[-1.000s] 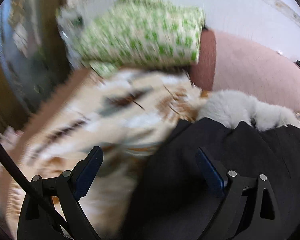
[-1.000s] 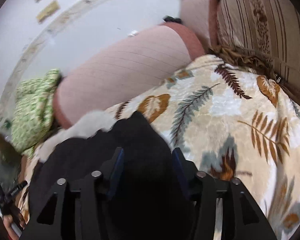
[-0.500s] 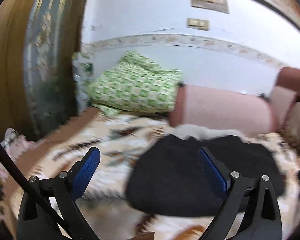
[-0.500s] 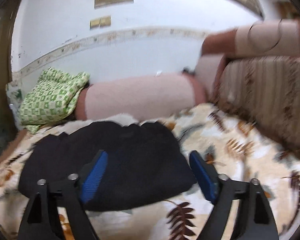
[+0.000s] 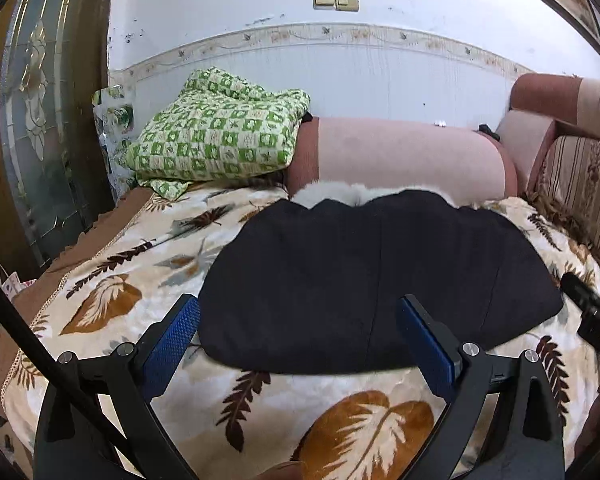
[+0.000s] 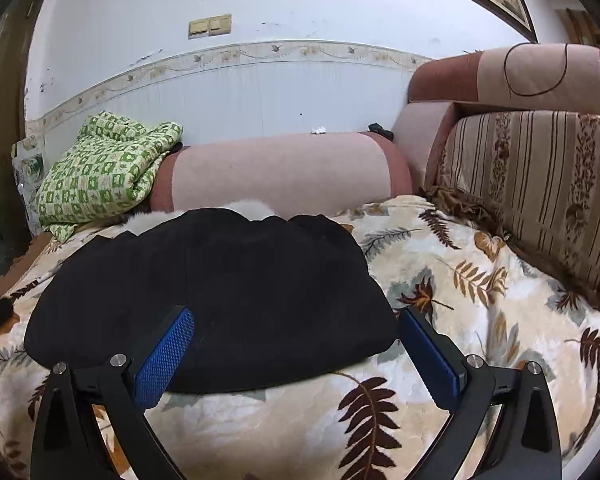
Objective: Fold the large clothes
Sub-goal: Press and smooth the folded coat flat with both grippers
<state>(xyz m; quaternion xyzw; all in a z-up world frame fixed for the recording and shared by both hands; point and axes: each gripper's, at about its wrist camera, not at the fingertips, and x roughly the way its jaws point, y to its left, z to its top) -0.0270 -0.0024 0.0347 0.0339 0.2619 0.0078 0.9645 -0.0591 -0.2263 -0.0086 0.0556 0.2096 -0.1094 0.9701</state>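
A large black garment (image 5: 364, 276) lies folded in a flat, rounded block on the leaf-patterned blanket (image 5: 112, 300); white fur trim (image 5: 332, 194) shows at its far edge. It also shows in the right wrist view (image 6: 220, 292). My left gripper (image 5: 300, 336) is open and empty, held back above the garment's near edge. My right gripper (image 6: 296, 344) is open and empty, likewise above the near edge. The right gripper's black body (image 5: 592, 316) shows at the right edge of the left wrist view.
A pink bolster (image 6: 284, 176) lies behind the garment against the wall. A green checked quilt (image 5: 220, 136) is folded at the back left. A striped sofa back (image 6: 540, 184) stands on the right. A glass-panelled door (image 5: 40, 120) is at the left.
Both grippers pulled back and up from the garment. The right gripper, shut on the black fabric a second ago, has opened and let go. The garment now lies still.
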